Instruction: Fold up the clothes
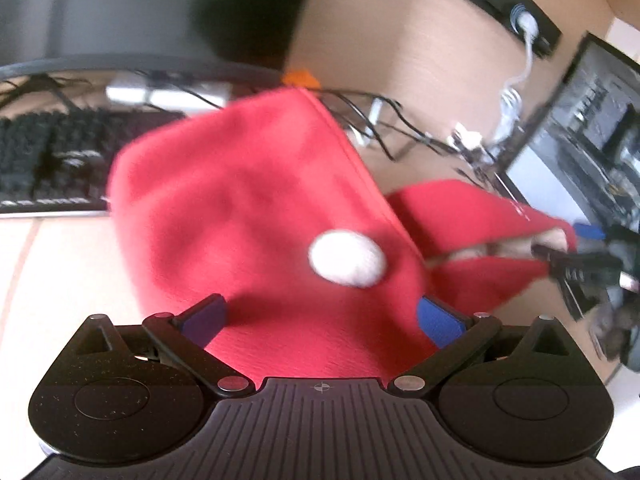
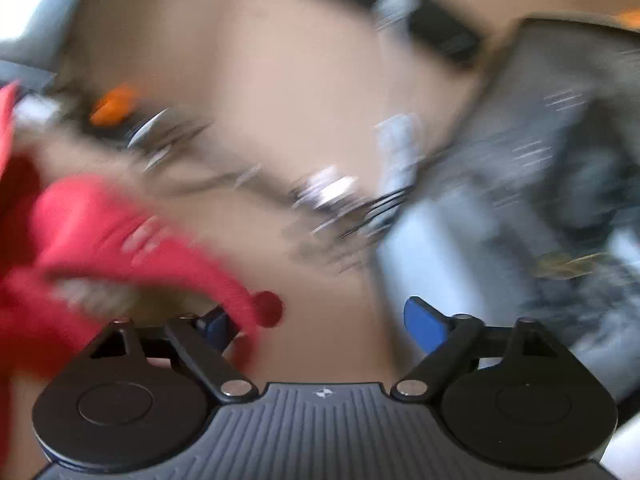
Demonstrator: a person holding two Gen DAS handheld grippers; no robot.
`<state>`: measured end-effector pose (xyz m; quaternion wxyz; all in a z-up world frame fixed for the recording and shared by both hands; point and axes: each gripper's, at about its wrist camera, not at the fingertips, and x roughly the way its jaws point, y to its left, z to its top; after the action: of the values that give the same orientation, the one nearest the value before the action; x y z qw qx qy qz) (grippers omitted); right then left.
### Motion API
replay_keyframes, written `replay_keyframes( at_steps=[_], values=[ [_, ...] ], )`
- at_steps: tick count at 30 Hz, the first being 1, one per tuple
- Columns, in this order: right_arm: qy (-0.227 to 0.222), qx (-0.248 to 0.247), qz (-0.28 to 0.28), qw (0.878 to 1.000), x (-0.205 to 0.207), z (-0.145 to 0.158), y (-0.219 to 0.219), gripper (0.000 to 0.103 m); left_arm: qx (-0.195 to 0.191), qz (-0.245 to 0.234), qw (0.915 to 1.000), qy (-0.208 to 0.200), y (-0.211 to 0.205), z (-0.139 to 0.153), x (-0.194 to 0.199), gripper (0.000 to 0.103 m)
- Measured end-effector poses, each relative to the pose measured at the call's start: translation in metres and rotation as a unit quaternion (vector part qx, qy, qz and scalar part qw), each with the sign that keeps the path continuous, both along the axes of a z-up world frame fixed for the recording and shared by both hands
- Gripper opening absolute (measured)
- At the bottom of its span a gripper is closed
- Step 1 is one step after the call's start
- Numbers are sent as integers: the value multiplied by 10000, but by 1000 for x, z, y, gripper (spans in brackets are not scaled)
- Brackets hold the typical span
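The red garment [image 1: 240,208] is the landmark for this report. It sits raised and bunched over the pale wooden desk [image 1: 420,72], not flat; one broad panel stands up in front of the left wrist camera, and a second, narrower part [image 1: 480,216] trails off to the right of it. A white round patch [image 1: 347,257] shows on the broad panel.

The left gripper [image 1: 320,320] stands spread, its blue pads [image 1: 440,322] on either side of the cloth. The lower edge of the garment runs down between the jaws towards the gripper body, but the pads are not seen pressing on it, so it lies between them rather than pinched.

The right gripper [image 2: 320,320] is also spread. The garment lies off its left side, a red fold [image 2: 248,300] draped at the left finger, with a small red round spot [image 2: 269,309] beside it and nothing in the gap. In the left view, that gripper [image 1: 576,268] sits at the far right tip of the garment. The right view is heavily blurred, so contact cannot be confirmed.

Judgement: the step in hand is arranging or gathering the cloth for a fold. The scene would suit either taking hold of an edge or letting go after a fold. Any next grip calls for a clean edge square between the pads.

Behind the garment lie a keyboard [image 1: 44,160], cables [image 1: 384,120] and a monitor [image 1: 592,128].
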<state>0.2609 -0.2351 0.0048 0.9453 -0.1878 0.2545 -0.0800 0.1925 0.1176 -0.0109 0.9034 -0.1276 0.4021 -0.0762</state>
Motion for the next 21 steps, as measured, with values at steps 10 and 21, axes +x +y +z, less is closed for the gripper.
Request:
replay_keyframes(
  at_steps=[10, 21],
  values=[
    [564, 584, 567, 9951, -33, 20, 2, 98, 248, -635, 9977, 47, -15, -10, 24, 103],
    [1817, 1744, 1685, 9530, -36, -45, 95, 94, -752, 65, 9958, 525, 24, -32, 7, 103]
  ],
)
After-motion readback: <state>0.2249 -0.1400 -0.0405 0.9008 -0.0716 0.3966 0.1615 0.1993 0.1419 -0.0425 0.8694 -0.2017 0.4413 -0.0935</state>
